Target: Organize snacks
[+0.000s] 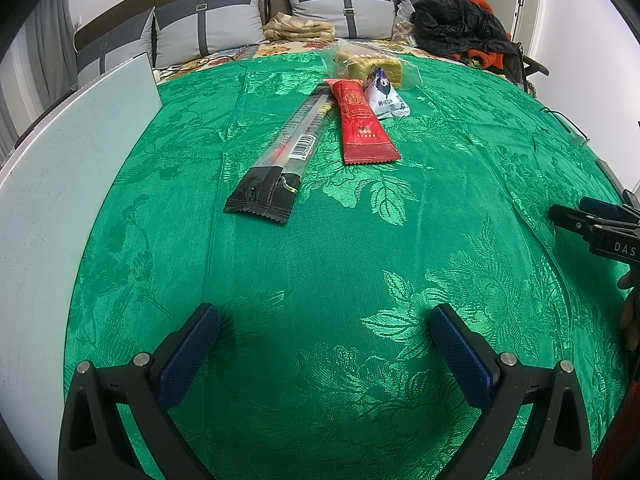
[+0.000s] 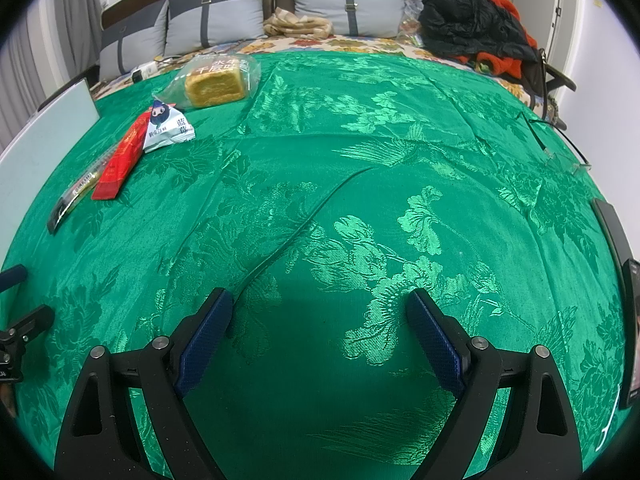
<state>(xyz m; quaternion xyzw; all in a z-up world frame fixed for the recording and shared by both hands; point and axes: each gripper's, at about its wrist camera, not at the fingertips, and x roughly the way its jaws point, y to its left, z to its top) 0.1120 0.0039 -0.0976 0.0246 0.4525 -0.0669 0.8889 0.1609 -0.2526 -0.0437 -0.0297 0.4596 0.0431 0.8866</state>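
Observation:
Several snacks lie together on the green cloth (image 1: pixel 360 240). A long black and clear packet (image 1: pixel 286 152) lies nearest my left gripper. A red stick packet (image 1: pixel 362 120) lies beside it. A white blueberry packet (image 1: pixel 386 96) and a bagged bread loaf (image 1: pixel 370 65) lie behind them. In the right wrist view they sit at the far left: black packet (image 2: pixel 72 196), red packet (image 2: pixel 122 158), white packet (image 2: pixel 166 126), bread (image 2: pixel 216 82). My left gripper (image 1: pixel 325 326) is open and empty, short of the snacks. My right gripper (image 2: pixel 319 312) is open and empty over bare cloth.
A white board (image 1: pixel 60 184) stands along the left edge. Grey pillows (image 1: pixel 344 4) and a pile of black and red clothes (image 1: pixel 464 24) lie at the back. A dark device (image 2: pixel 624 276) lies at the right edge. The right gripper's tip shows in the left view (image 1: pixel 592 220).

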